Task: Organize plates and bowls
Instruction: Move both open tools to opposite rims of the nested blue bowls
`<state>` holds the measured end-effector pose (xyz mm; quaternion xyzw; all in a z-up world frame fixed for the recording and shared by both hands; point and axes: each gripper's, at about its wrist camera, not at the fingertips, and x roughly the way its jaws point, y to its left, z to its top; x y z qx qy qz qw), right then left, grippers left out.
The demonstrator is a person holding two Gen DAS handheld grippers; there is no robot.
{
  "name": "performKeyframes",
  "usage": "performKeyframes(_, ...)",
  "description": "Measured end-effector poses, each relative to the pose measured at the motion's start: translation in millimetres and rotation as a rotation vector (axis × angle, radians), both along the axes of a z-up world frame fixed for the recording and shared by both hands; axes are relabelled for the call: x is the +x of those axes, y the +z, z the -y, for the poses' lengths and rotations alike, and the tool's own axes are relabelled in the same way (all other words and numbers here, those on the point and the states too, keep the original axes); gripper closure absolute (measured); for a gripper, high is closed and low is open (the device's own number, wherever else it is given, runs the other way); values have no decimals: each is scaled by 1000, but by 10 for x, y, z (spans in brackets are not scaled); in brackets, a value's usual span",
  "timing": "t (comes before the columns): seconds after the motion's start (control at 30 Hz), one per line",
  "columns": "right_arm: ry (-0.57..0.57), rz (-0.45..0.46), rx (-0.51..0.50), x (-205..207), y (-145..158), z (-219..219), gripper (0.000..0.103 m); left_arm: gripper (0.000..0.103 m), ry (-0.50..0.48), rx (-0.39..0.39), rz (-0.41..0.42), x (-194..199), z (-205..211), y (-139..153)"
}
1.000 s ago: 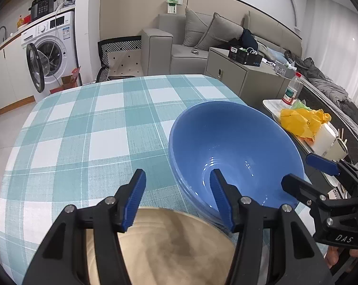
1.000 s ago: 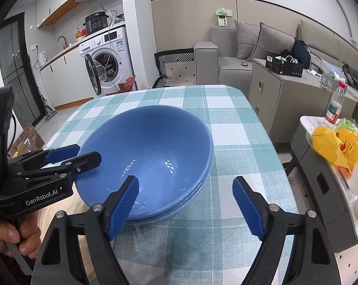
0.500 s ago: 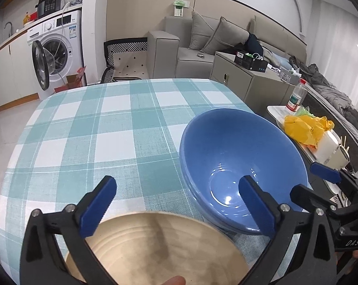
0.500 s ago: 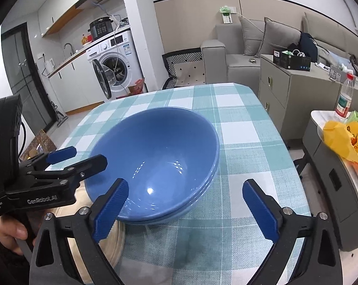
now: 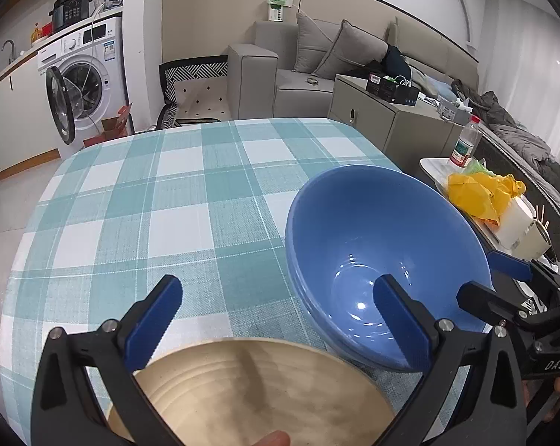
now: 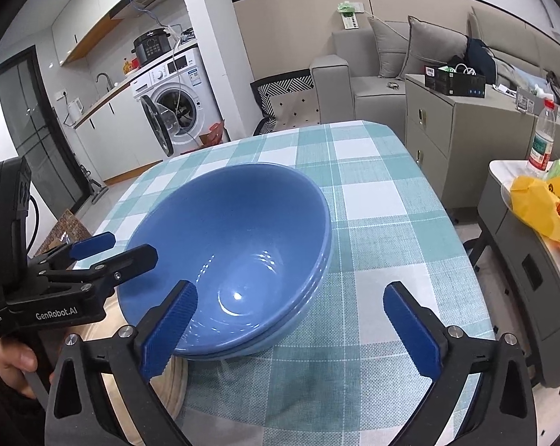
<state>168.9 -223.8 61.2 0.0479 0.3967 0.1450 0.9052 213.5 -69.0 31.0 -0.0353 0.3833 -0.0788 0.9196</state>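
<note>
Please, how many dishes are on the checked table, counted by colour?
Blue bowls: 2, nested one inside the other
Beige plates: 1, beside the bowls
Total: 3

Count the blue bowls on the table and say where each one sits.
2, by the double rim: the upper blue bowl is nested inside the lower blue bowl, on the checked tablecloth beside the beige plate. More bowls could be hidden within the stack.
</note>
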Motion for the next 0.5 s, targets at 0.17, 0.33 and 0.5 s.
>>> performKeyframes(0.17, -22, 18, 31, -30, -8, 52, 1, 0, -12, 0, -12, -5, 16, -20)
performKeyframes(0.33, -5, -3, 53, -13, -35, 61, 1, 0, -13, -2, -16, -10, 24, -23)
performKeyframes(0.5, 4, 6, 63, -11, -42, 44, 4, 0, -24, -1, -15, -9, 45, -22)
